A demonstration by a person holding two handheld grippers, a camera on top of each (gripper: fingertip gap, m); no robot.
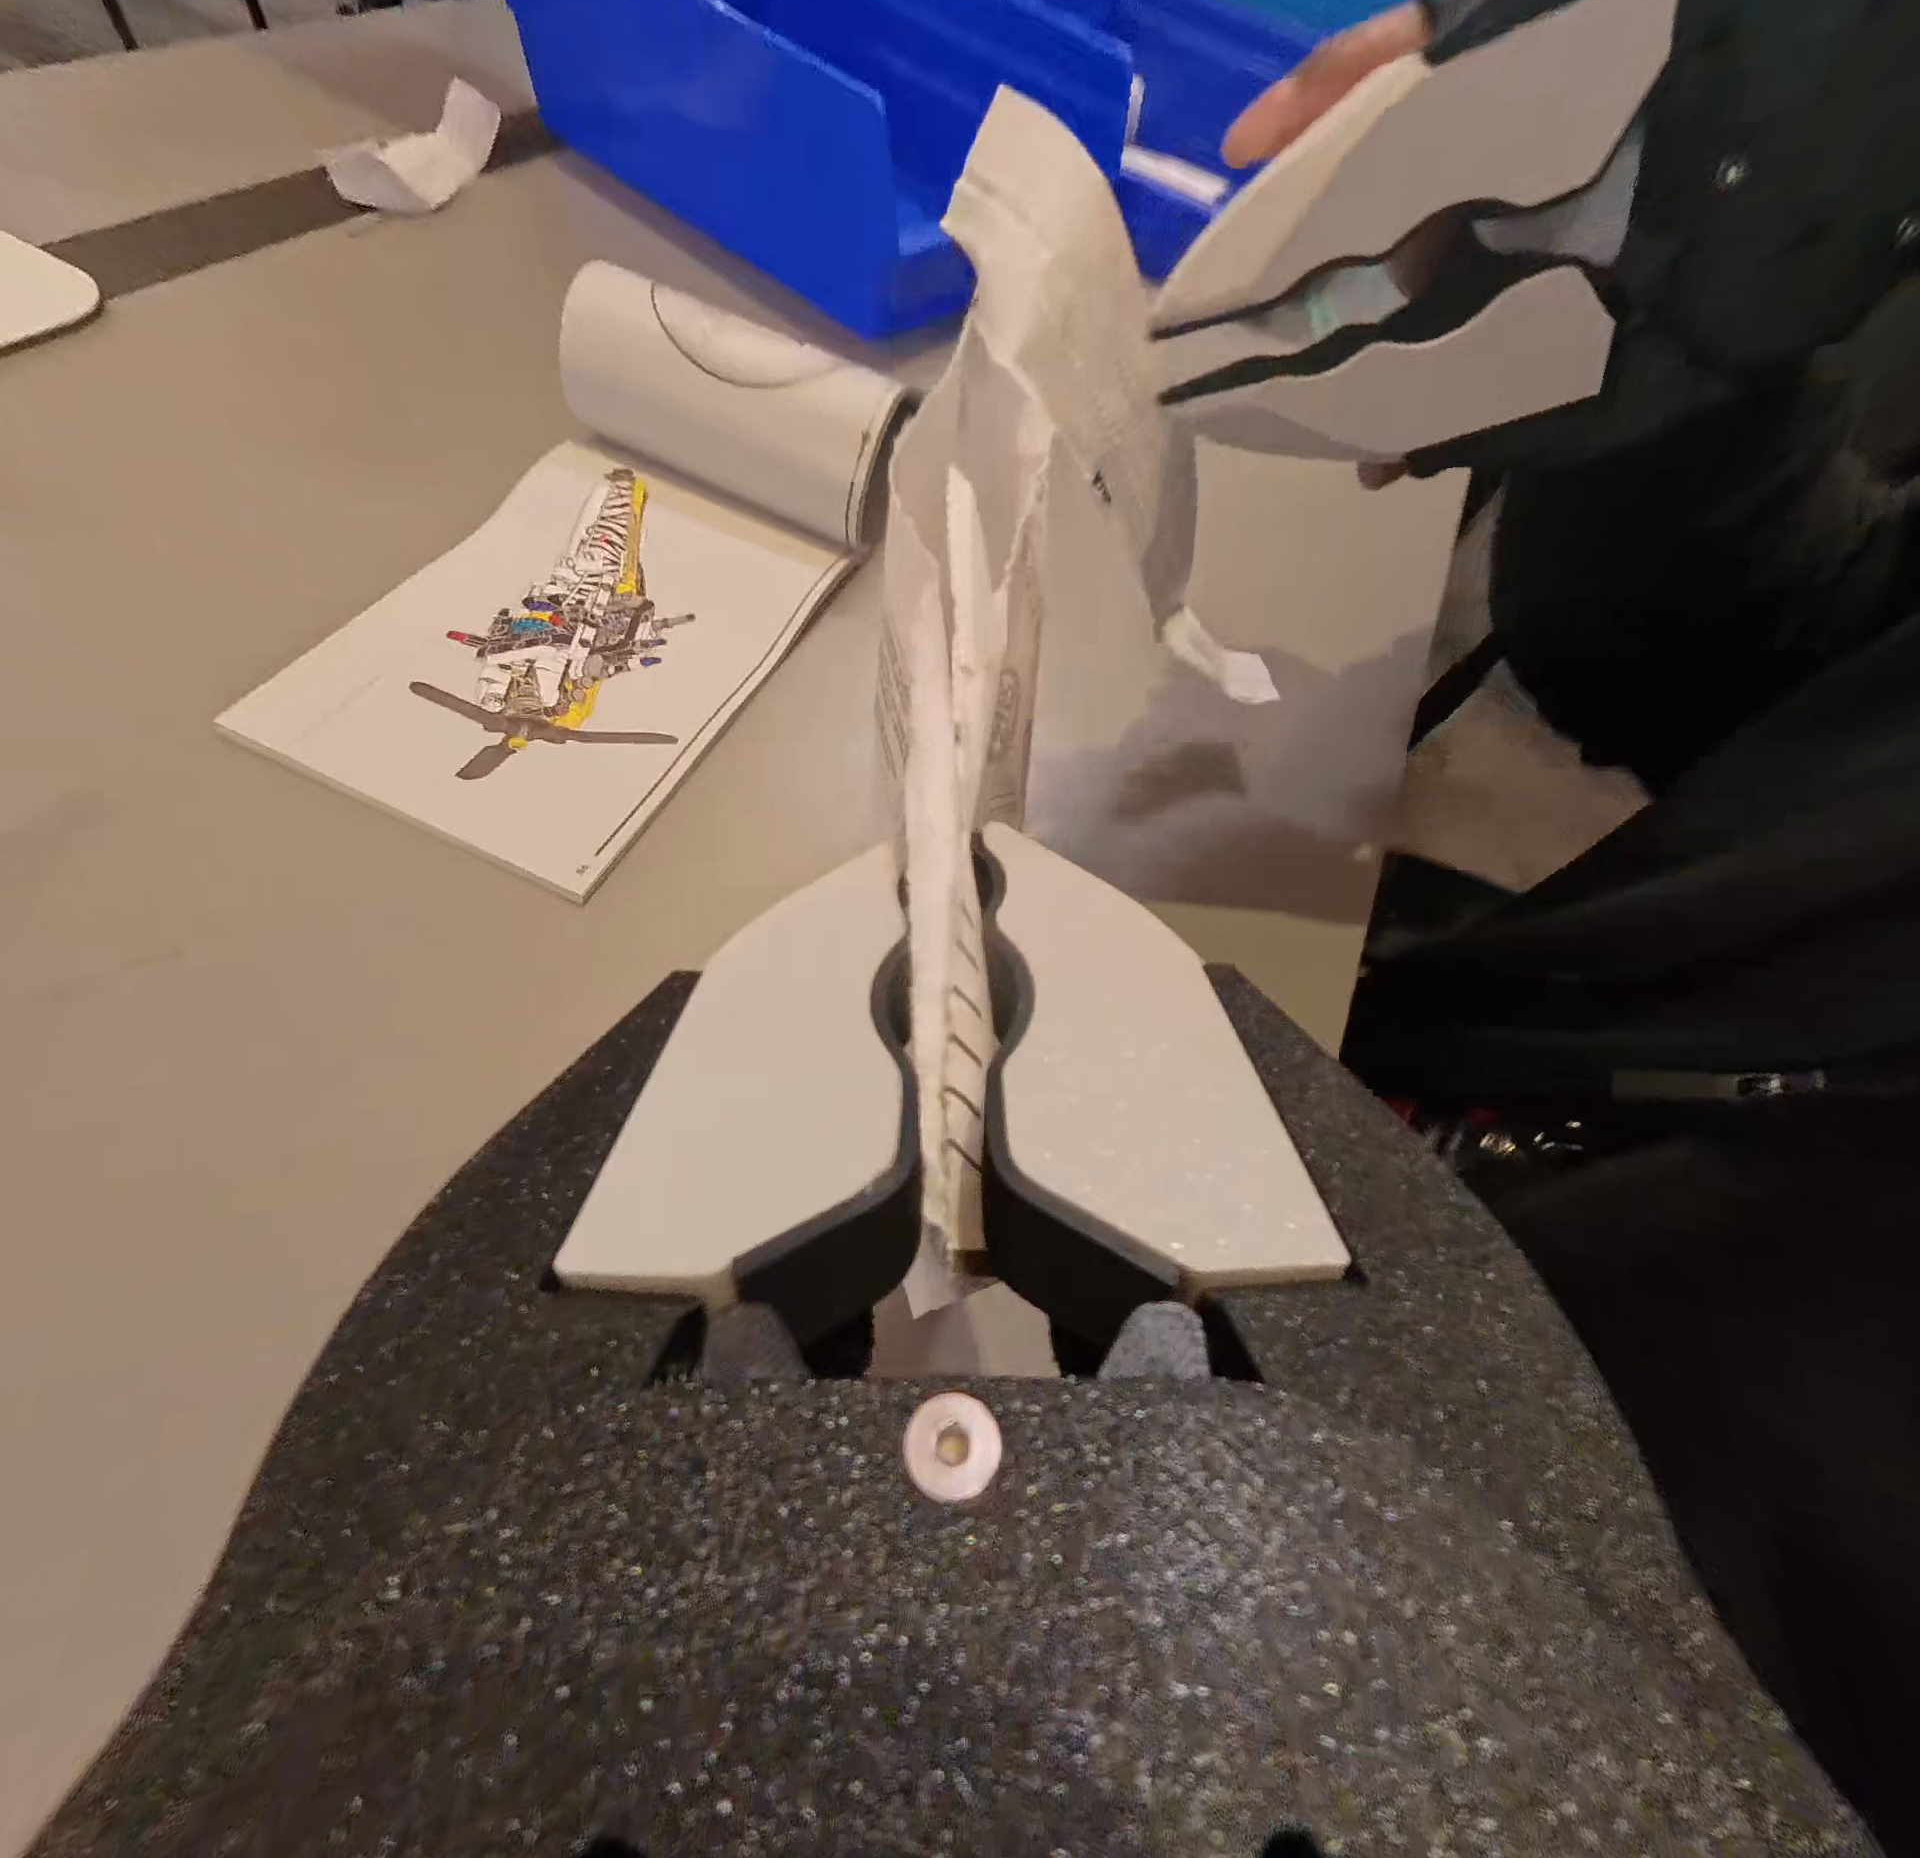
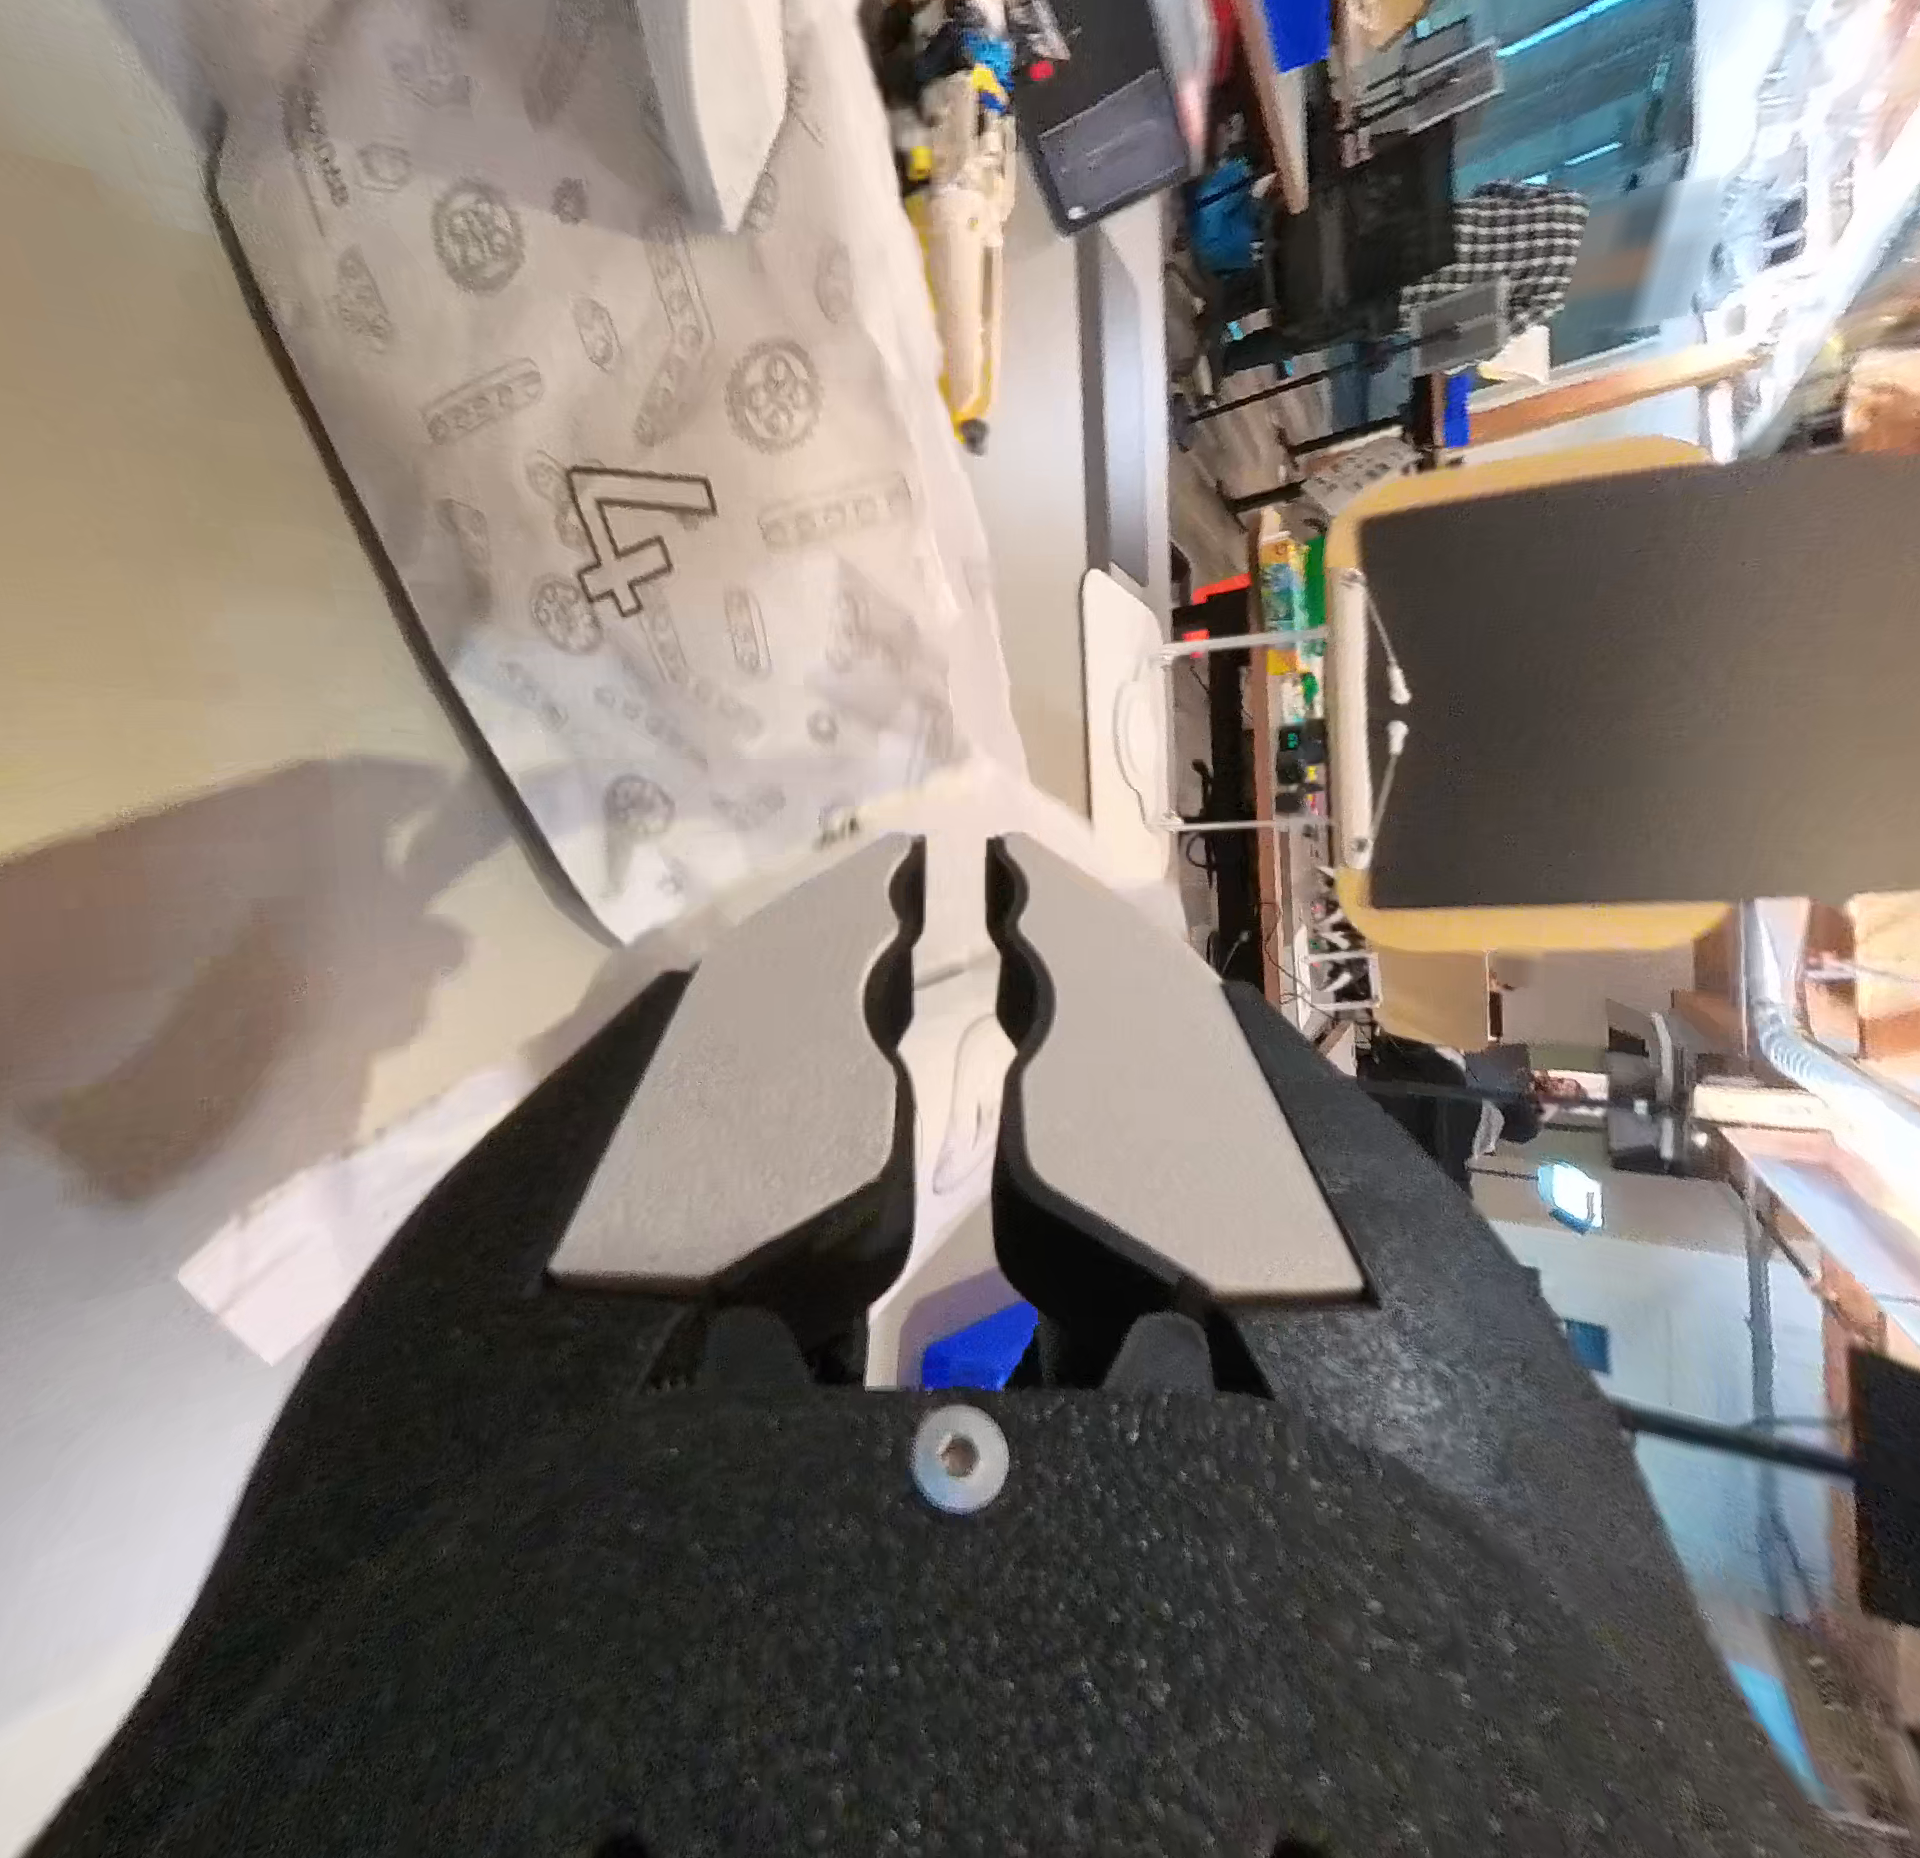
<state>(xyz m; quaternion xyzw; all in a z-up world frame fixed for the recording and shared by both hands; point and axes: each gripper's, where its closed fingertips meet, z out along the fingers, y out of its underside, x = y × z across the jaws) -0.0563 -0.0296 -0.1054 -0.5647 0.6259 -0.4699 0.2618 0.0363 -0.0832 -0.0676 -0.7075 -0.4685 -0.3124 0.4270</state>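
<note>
White paper, torn and ragged along its upper edge, is what your left gripper [image 1: 951, 852] has: a paper bag [image 1: 966, 665] printed with grey gear and beam shapes stands upright between its jaws, which are closed tight on the folded lower edge, both pads pressing the sheet. The bag rises from the jaws toward 12 o'clock, and a loose torn strip curls off its top toward 2 o'clock. Your right gripper [image 1: 1169, 364] comes in from 2 o'clock in the left wrist view, with its fingertips at the bag's torn upper flap; a slim gap shows between them, and whether they pinch the paper cannot be told. In the right wrist view the camera is rolled sideways, and the same printed bag fills the field from 9 to 12 o'clock, blurred at the fingertips. On the grey surface [image 1: 208, 977] at 10 o'clock lies an open instruction booklet [image 1: 540, 665] showing a drawing of a propeller plane, its far pages rolled back. Beyond it at 12 o'clock stands a blue bin [image 1: 748, 115], its front wall close behind the bag. A crumpled paper scrap [image 1: 416, 156] sits at 11 o'clock. The surface toward 8 and 9 o'clock lies open, while a dark sleeve [image 1: 1714, 613] crowds 3 o'clock.
</note>
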